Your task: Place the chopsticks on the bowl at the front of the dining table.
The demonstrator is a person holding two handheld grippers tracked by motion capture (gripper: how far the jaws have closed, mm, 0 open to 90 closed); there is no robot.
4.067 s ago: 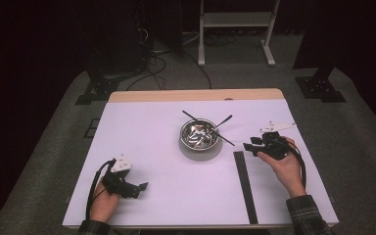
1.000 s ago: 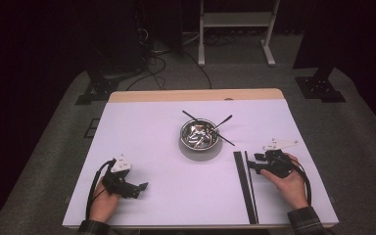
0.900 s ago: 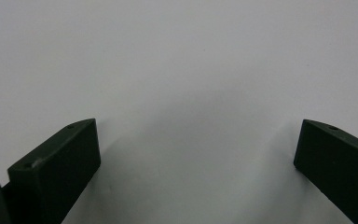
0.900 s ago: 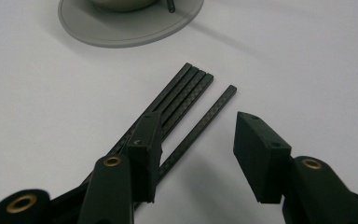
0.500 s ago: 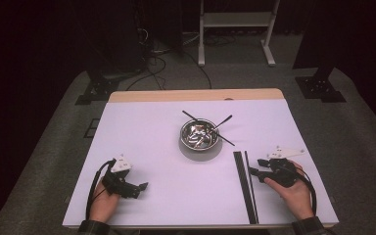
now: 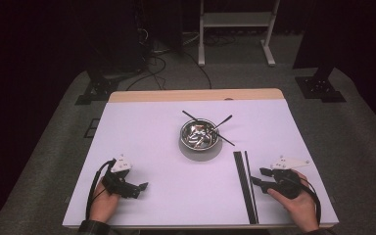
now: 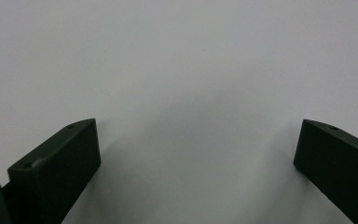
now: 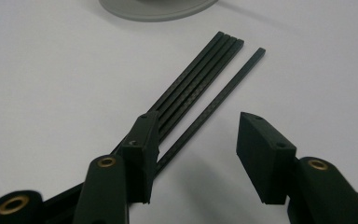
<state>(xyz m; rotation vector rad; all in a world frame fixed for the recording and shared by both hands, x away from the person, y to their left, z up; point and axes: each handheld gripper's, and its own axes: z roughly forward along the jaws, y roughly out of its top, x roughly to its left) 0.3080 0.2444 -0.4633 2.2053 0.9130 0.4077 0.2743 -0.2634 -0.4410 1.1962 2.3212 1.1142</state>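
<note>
My right gripper (image 8: 193,154), jaws spread and empty, hovers by the chopsticks (image 6: 245,186) lined up near the table's (image 6: 152,142) right edge (one lies slightly apart); I'd nudge that stray flush. Left gripper (image 6: 137,187) rests spread
</note>
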